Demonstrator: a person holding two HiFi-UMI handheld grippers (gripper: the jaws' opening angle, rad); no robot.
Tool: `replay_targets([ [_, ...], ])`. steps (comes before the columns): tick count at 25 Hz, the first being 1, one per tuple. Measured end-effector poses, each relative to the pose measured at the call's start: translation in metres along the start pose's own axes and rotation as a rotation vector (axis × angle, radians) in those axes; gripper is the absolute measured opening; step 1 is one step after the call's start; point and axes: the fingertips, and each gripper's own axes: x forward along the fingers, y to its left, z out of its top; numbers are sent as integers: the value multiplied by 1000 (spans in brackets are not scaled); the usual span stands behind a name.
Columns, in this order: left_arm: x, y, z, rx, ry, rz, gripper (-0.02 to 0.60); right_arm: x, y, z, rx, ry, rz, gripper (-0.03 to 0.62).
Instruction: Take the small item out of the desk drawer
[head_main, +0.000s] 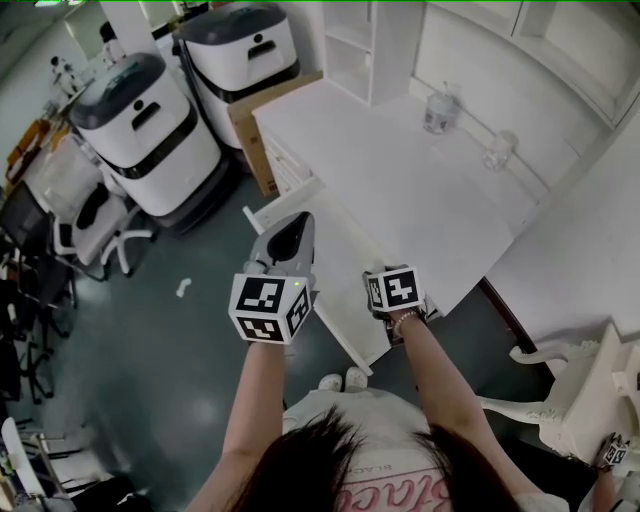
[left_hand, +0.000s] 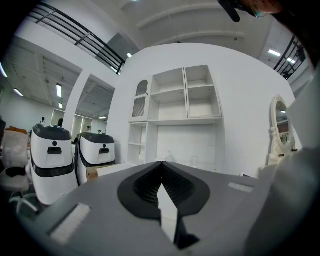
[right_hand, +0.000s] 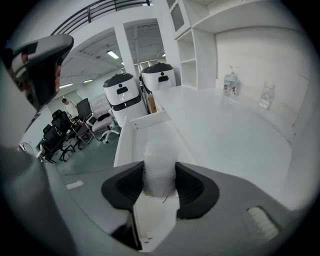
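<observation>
My right gripper (right_hand: 159, 174) is shut on a small white frosted item (right_hand: 159, 167), held above the open desk drawer (right_hand: 123, 145). In the head view only that gripper's marker cube (head_main: 394, 290) shows, over the drawer's (head_main: 345, 250) near end; its jaws and the item are hidden beneath it. The left gripper (head_main: 300, 222) hovers over the drawer's left side, pointing level at the desk. Its jaws meet at the tips with nothing between them (left_hand: 161, 164).
The white desk (head_main: 400, 180) carries a bottle (head_main: 440, 110) and a glass jar (head_main: 499, 150) by the back wall, plus a shelf unit (head_main: 365, 50). Two white machines (head_main: 150, 130) and a cardboard box (head_main: 262, 130) stand left of it. Office chairs (head_main: 90, 225) crowd the far left.
</observation>
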Motion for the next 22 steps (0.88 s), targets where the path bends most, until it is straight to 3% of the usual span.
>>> replay_targets([
  [22, -15, -7, 37, 30, -105, -32, 14, -115, 20, 77, -108, -374, -36, 170],
])
